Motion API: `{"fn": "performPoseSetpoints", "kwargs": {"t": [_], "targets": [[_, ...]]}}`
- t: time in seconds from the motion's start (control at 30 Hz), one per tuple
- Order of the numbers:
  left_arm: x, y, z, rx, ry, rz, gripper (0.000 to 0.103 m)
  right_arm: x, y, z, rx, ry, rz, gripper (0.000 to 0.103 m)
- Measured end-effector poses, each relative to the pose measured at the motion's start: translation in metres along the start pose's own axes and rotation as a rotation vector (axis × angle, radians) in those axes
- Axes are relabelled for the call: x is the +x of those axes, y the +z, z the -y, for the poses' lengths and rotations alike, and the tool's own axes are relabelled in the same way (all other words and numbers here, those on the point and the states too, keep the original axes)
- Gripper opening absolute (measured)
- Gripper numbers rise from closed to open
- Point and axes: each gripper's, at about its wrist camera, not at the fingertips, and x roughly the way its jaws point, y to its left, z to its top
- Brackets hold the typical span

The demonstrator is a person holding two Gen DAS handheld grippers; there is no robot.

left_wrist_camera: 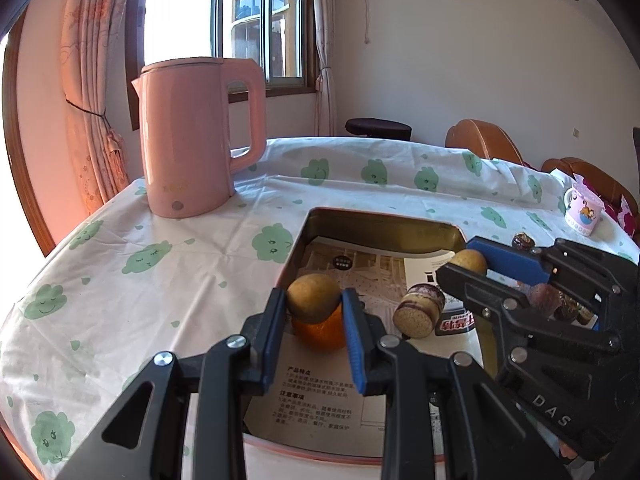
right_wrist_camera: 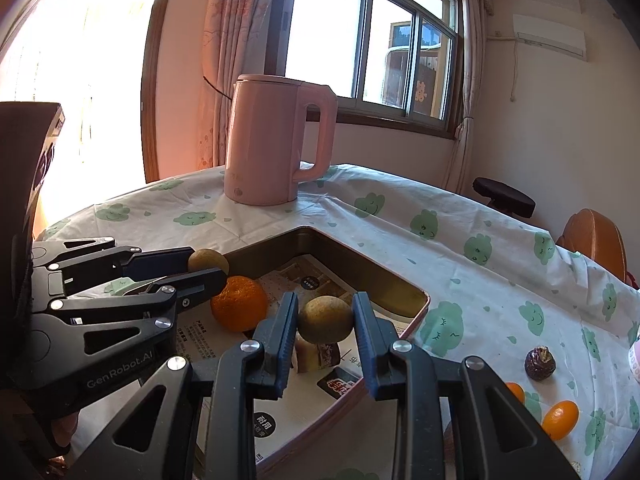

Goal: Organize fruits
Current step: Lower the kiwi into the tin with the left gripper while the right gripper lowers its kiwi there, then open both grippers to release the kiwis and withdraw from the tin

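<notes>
Over tin tray: left gripper clamps brown fruit; right gripper clamps second brown fruit.

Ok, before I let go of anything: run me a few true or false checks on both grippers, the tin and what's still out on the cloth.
1. The left gripper is shut on a brownish round fruit. True.
2. The right gripper is empty. False: it grips a second brownish fruit.
3. An orange lies inside the tin. True.
4. The pink kettle stands inside the tin. False: it stands on the tablecloth behind it.
5. No fruit is left on the cloth. False: a small orange fruit and a dark wrinkled fruit lie right of the tin.
</notes>
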Motion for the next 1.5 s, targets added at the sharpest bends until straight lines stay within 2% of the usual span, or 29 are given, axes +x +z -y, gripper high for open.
{"fn": "performPoseSetpoints", "kwargs": {"t": [0.53,0.73,1.0,1.1,1.17,1.33,1.43,1.5], "targets": [[0.007,-0.001,0.000,0.005,0.008,-0.039,0.030,0.010,-0.003,-0.008,-0.030,0.076,-0.074,0.030],[0.008,-0.002,0.000,0.005,0.011,-0.044,0.031,0.013,-0.004,-0.015,-0.055,0.074,-0.097,0.030],[0.008,-0.002,0.001,0.014,0.021,-0.043,0.031,0.015,-0.004,-0.008,-0.022,0.084,-0.109,0.031],[0.008,-0.003,0.001,0.014,0.033,-0.040,0.031,0.016,-0.004,-0.008,-0.022,0.074,-0.112,0.038],[0.008,-0.003,0.000,0.010,0.042,-0.037,0.035,0.016,-0.004,-0.008,-0.020,0.070,-0.114,0.039],[0.003,-0.003,0.000,0.012,0.060,-0.015,0.037,0.014,-0.003,-0.005,-0.008,0.058,-0.105,0.044],[0.000,-0.003,-0.003,-0.009,0.094,-0.002,0.055,0.013,-0.004,-0.001,0.009,0.045,-0.098,0.048],[-0.002,-0.003,-0.006,-0.022,0.086,0.010,0.059,0.011,-0.004,0.002,0.025,0.042,-0.089,0.051]]}}
